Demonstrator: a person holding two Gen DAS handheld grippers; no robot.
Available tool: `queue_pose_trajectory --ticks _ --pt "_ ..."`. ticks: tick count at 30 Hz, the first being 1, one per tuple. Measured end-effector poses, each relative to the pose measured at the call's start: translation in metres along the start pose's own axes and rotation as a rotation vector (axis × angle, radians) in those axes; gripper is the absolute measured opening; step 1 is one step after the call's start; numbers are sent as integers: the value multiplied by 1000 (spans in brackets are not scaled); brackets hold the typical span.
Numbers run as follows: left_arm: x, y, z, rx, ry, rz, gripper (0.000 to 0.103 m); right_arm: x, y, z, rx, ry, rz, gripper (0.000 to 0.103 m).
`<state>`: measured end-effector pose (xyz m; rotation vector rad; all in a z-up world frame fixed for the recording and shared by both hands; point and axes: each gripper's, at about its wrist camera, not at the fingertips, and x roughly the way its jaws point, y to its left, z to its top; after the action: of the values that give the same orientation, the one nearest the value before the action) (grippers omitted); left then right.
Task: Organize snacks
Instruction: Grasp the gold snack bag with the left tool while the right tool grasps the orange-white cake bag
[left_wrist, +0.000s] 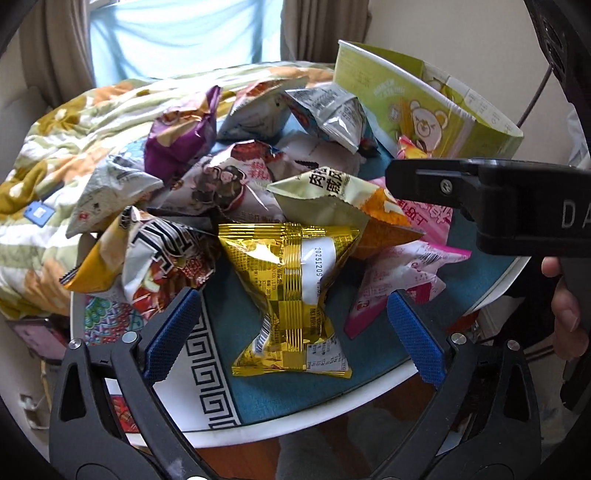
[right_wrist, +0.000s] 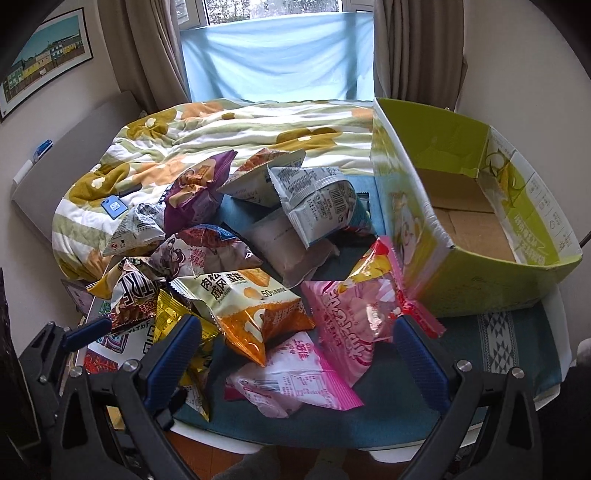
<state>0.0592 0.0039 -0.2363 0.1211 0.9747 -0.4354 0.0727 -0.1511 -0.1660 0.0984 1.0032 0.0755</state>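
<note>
While nothing is yet lying in the green cardboard box (right_wrist: 469, 236), whose bare brown floor is showing at the table's far right, the sorting is looking barely begun, with the whole pile still waiting. Beneath everything, the round table (left_wrist: 295, 430) is wearing a teal mat with a printed border, its white rim peeking out. Heaped across it are puffed foil and plastic snack packets, crinkled and pillow-shaped with serrated seams. Nearest the right gripper (right_wrist: 297, 363), whose blue ribbed pads are standing wide apart and gripping nothing, pink packets (right_wrist: 354, 314) are lying just beside the box. Before the left gripper (left_wrist: 295, 332), likewise spread and empty, a glossy gold packet (left_wrist: 291, 295) is sitting between the jaws, untouched, pinched at its waist.
</note>
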Motion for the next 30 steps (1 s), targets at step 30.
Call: queue_pose_trajectory --ticks 30 --pt "34 50 3 -68 131 -32 52 65 45 12 -123 91 -16 103"
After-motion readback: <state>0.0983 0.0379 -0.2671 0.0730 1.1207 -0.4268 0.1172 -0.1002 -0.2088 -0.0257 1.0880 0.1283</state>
